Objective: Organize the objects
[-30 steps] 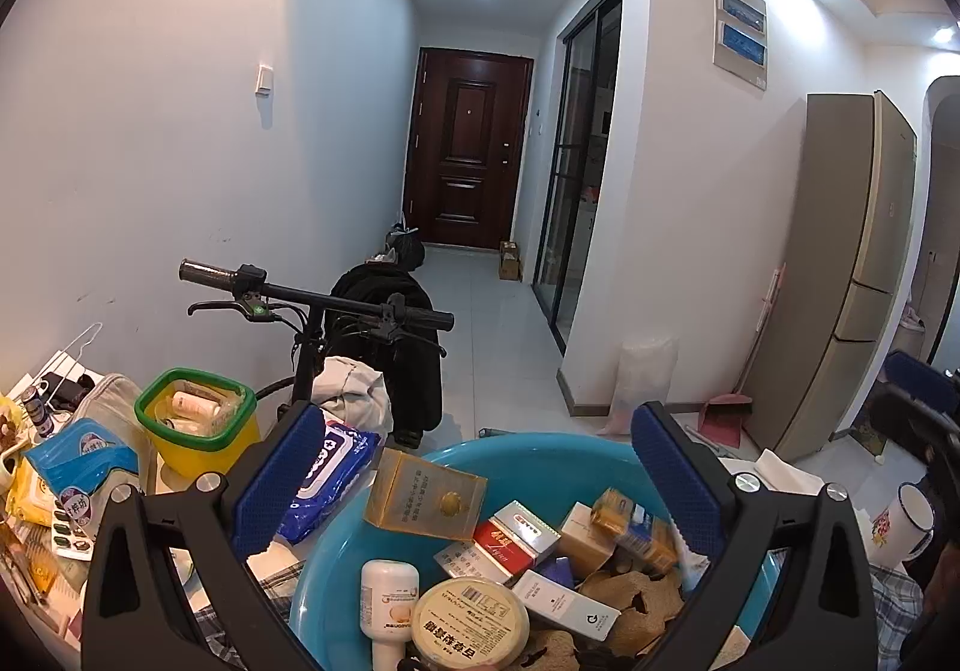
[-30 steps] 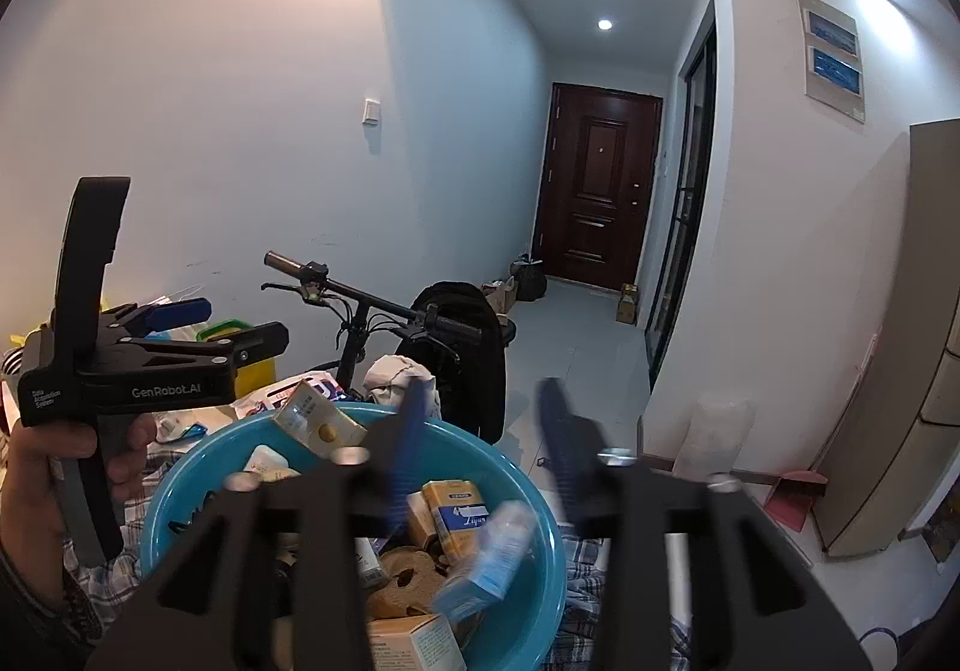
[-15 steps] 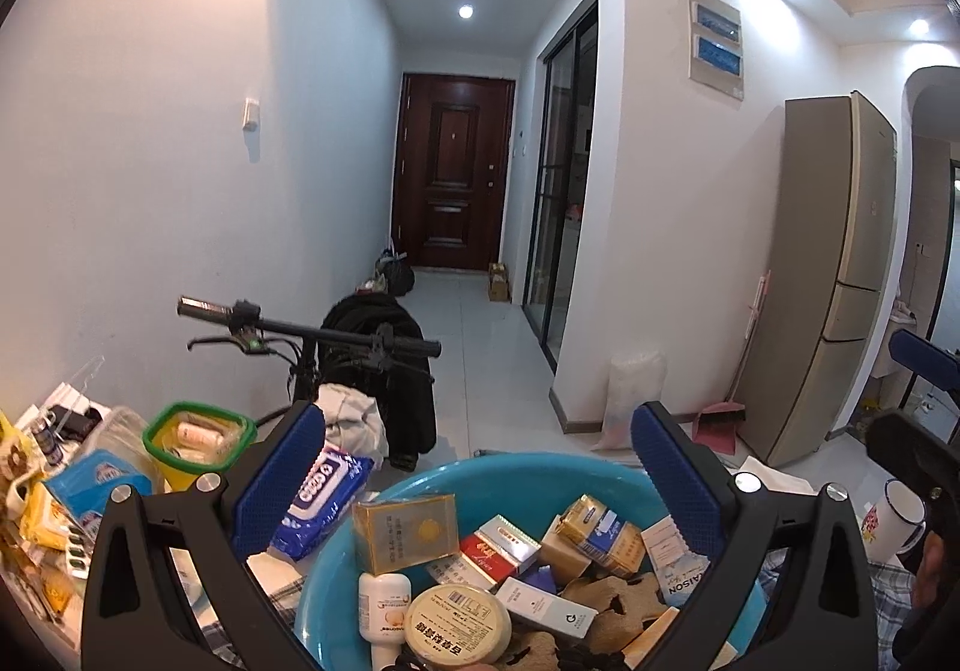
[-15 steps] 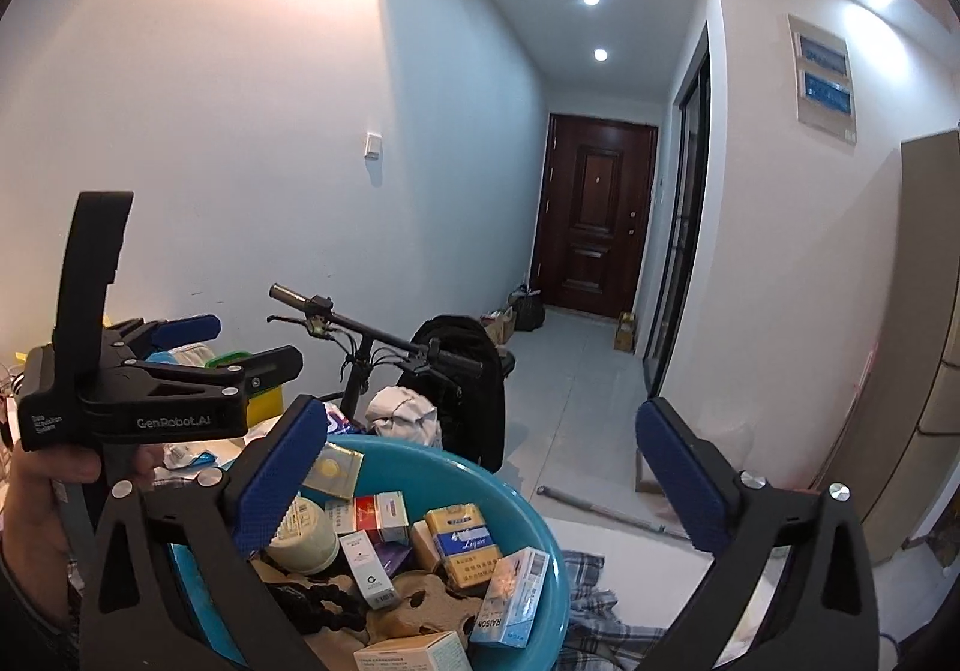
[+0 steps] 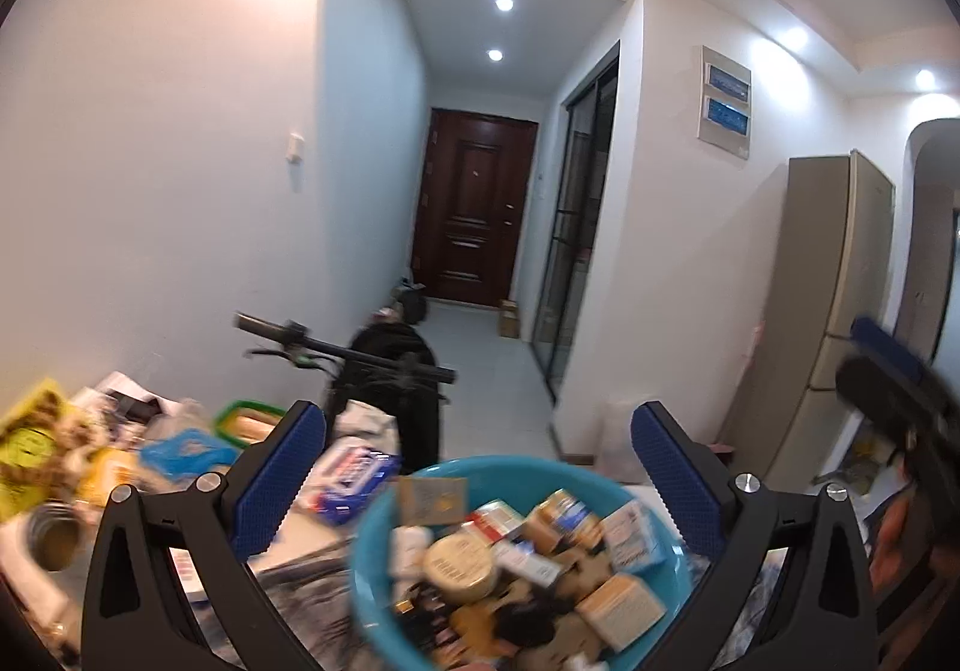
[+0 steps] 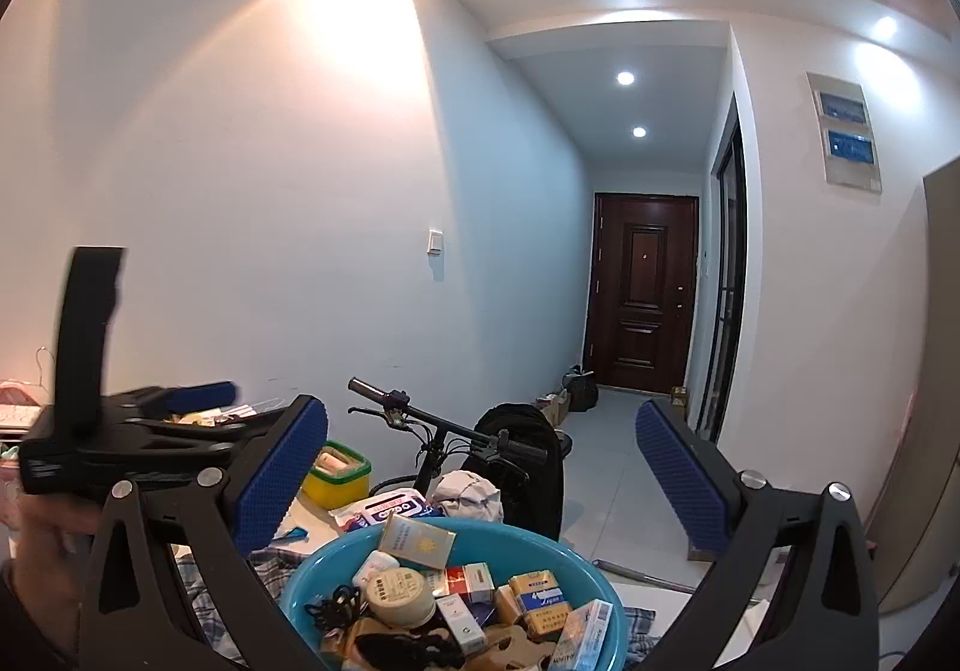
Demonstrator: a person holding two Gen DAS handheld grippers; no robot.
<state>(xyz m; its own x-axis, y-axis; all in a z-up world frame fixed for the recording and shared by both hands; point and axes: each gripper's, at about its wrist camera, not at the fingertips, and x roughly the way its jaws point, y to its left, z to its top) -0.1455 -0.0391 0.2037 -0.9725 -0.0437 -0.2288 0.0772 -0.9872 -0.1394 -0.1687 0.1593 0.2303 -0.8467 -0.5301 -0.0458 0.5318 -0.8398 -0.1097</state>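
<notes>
Both grippers are hovering above the blue basin (image 6: 300, 599) of boxes. The left gripper (image 5: 477, 470) and right gripper (image 6: 480, 467) are spreading their fingers wide, gripping nothing.

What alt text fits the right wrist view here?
The open, empty right gripper hangs above a blue basin heaped with small boxes and a round tin. The left gripper shows at left, a bicycle and hallway door beyond.

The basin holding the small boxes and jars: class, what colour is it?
The basin is turquoise blue, clearest in the right wrist view.
</notes>
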